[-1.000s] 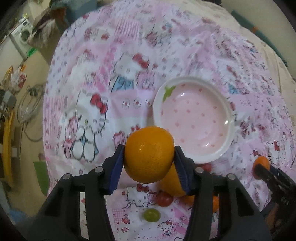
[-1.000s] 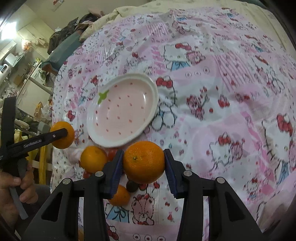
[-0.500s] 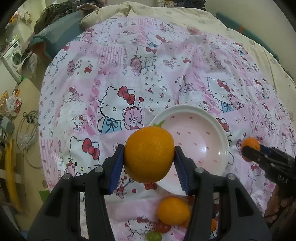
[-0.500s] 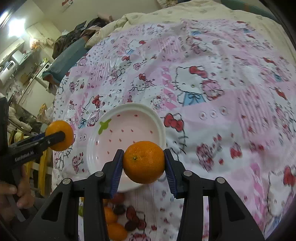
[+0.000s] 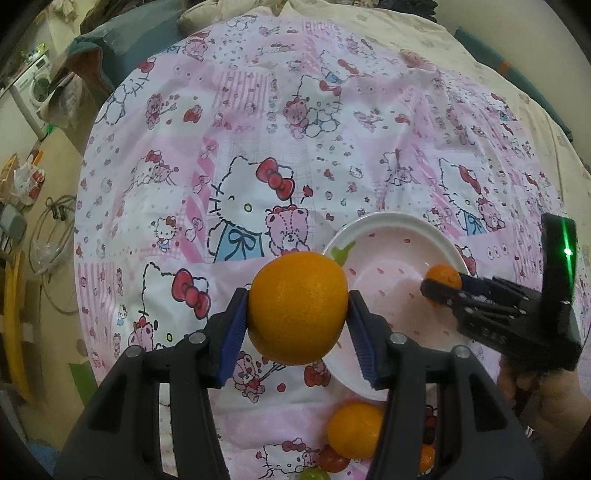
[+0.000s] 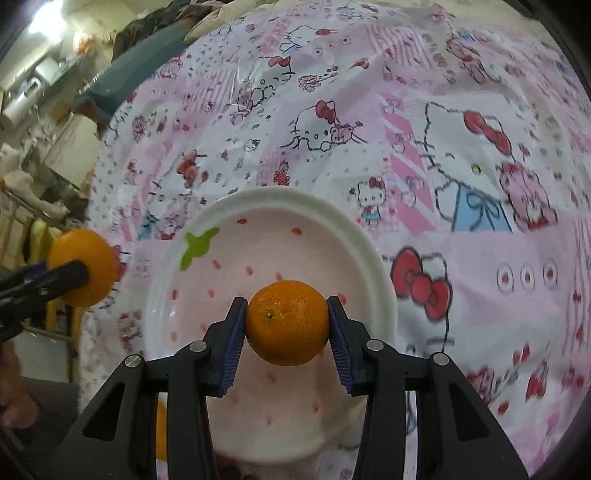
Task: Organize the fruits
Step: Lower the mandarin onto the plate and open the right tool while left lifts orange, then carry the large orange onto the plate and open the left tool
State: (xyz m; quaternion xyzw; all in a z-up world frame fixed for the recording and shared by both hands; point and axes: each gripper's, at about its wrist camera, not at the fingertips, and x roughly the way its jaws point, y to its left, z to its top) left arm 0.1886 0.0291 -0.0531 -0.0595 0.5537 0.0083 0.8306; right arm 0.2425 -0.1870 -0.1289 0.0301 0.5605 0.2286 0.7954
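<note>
Below the plate (image 5: 373, 221), loose orange (image 5: 354, 430) behind left claw (image 5: 297, 325).

We are in a home, in a lived-in room. A pink cartoon-cat cloth (image 5: 258, 177) covers the round table. Behind it we see a bed with a cream blanket (image 5: 424, 40) and a pile of clothes (image 6: 155, 26). A washing machine (image 5: 35, 83) stands at the far left, with bags (image 5: 26, 179) and cords (image 5: 55, 236) on the floor.
</note>
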